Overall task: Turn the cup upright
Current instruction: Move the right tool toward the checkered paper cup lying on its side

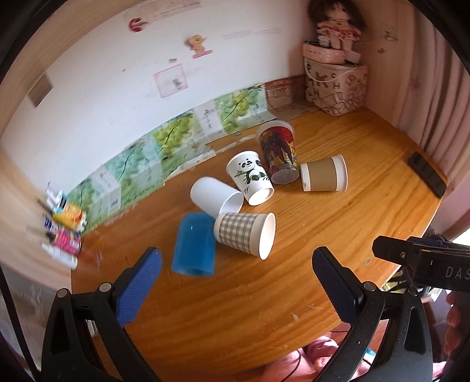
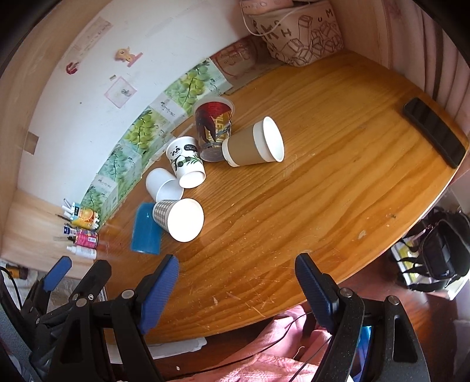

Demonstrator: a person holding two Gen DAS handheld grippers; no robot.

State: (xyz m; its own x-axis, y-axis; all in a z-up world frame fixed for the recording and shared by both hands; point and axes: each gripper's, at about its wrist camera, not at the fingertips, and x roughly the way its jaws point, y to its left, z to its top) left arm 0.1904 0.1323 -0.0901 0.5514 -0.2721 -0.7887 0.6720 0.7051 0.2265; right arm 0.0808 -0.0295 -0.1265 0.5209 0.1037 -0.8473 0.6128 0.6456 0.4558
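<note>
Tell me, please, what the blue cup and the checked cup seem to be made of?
The blue cup looks like glossy, slightly translucent plastic: it carries a bright highlight and has no rolled lip. The checked cup looks like matte paper: printed grey check outside, plain white inside, a rolled rim. Neither can be told for certain.

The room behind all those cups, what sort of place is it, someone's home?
Most likely a home, perhaps a child's room. A doll sits on a printed storage box in the corner, cartoon stickers dot the wall, and toiletry tubes stand at the edge of the wooden table.
</note>
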